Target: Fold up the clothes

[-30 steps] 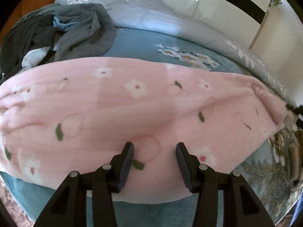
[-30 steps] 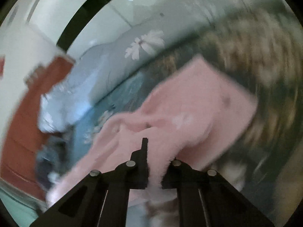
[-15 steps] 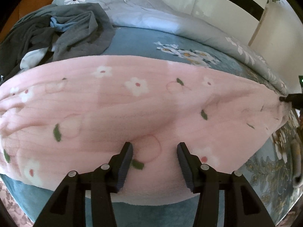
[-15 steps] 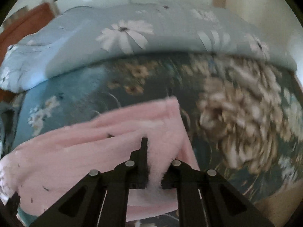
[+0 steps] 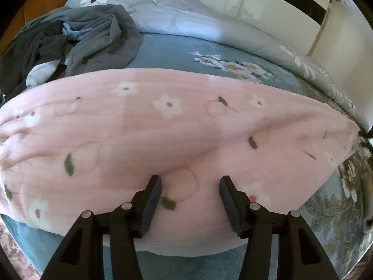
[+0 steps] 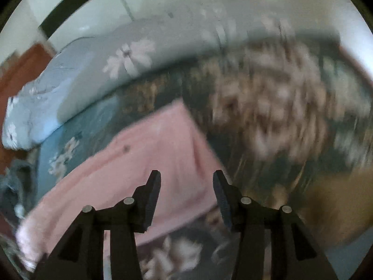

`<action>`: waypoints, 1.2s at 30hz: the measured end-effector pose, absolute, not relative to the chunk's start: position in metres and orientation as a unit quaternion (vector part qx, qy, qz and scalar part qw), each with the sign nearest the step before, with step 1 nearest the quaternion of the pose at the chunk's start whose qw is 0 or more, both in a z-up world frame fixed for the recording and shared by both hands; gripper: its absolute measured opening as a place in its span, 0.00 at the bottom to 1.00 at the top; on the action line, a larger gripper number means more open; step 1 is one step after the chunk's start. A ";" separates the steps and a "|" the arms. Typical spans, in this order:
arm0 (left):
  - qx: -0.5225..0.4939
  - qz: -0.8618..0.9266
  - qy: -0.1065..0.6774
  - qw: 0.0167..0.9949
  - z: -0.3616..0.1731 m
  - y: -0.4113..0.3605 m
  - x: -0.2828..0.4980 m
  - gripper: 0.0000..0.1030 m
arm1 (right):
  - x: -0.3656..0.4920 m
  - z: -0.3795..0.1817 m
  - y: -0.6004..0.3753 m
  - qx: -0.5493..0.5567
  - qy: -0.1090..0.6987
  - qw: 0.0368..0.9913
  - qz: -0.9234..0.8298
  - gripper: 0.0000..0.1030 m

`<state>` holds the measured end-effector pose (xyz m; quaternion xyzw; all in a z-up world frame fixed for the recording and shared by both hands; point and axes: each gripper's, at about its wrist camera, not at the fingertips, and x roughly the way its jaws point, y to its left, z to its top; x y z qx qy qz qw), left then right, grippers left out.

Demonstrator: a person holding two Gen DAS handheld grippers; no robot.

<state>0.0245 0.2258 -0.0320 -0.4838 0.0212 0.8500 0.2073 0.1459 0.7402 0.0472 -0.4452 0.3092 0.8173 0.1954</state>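
A pink fleece garment [image 5: 177, 137] with white flowers and green leaves lies spread flat across the bed. My left gripper [image 5: 190, 182] hovers over its near edge, jaws opening, with fabric seen below the gap but not pinched. In the blurred right wrist view the same pink garment [image 6: 149, 163] lies flat, its corner just ahead. My right gripper [image 6: 186, 177] stands over that end with its jaws opening and nothing between the pads. At the far right edge of the left wrist view, the right gripper's tips [image 5: 367, 137] show beside the garment's end.
A heap of grey and light blue clothes [image 5: 70, 44] lies at the back left of the bed. A pale blue floral duvet [image 5: 186, 21] is bunched along the far side. The teal floral bedspread [image 5: 163, 53] shows around the garment. A white wall [image 5: 279, 4] stands behind.
My right gripper has let go of the pink garment's corner and its jaws have parted; the corner now lies flat. The left gripper has stayed in place, its jaws a little wider.
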 end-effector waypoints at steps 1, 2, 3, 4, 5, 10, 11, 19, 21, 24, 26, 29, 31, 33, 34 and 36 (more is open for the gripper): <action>-0.484 0.850 0.021 0.207 -0.032 0.226 0.024 0.55 | 0.148 0.038 0.741 -0.443 0.343 0.180 0.808 0.47; -0.485 0.850 0.022 0.207 -0.031 0.226 0.024 0.55 | 0.149 0.031 0.742 -0.436 0.372 0.169 0.802 0.47; -0.485 0.850 0.022 0.207 -0.031 0.226 0.024 0.55 | 0.148 0.024 0.744 -0.429 0.394 0.166 0.796 0.47; -0.485 0.849 0.021 0.207 -0.031 0.225 0.024 0.55 | 0.147 0.018 0.746 -0.423 0.415 0.163 0.789 0.47; -0.485 0.849 0.019 0.208 -0.031 0.224 0.024 0.55 | 0.146 0.014 0.747 -0.418 0.429 0.164 0.784 0.48; -0.487 0.848 0.011 0.211 -0.030 0.221 0.023 0.55 | 0.139 0.004 0.751 -0.394 0.467 0.179 0.771 0.49; -0.487 0.847 0.010 0.211 -0.030 0.221 0.023 0.55 | 0.138 0.005 0.751 -0.385 0.477 0.179 0.770 0.48; -0.489 0.847 0.013 0.207 -0.031 0.225 0.022 0.56 | 0.095 0.054 0.736 -0.376 0.425 0.138 0.812 0.08; -0.488 0.848 0.011 0.206 -0.030 0.225 0.022 0.56 | 0.090 0.090 0.727 -0.341 0.393 0.097 0.848 0.08; -0.487 0.849 0.004 0.205 -0.031 0.223 0.022 0.56 | 0.102 0.109 0.725 -0.318 0.353 0.091 0.875 0.08; -0.487 0.849 0.001 0.205 -0.031 0.223 0.022 0.56 | 0.112 0.100 0.729 -0.331 0.337 0.112 0.874 0.08; -0.487 0.848 0.006 0.206 -0.031 0.223 0.022 0.56 | 0.118 0.043 0.745 -0.392 0.370 0.149 0.829 0.08; -0.488 0.848 0.009 0.208 -0.030 0.223 0.022 0.56 | 0.125 0.016 0.751 -0.404 0.388 0.159 0.813 0.08; -0.487 0.848 0.009 0.211 -0.029 0.221 0.023 0.56 | 0.130 0.005 0.753 -0.404 0.399 0.164 0.807 0.08; -0.487 0.847 0.009 0.212 -0.028 0.220 0.023 0.56 | 0.132 0.001 0.753 -0.403 0.404 0.165 0.805 0.08; -0.488 0.847 0.003 0.212 -0.028 0.218 0.023 0.56 | 0.133 0.002 0.753 -0.400 0.405 0.170 0.804 0.08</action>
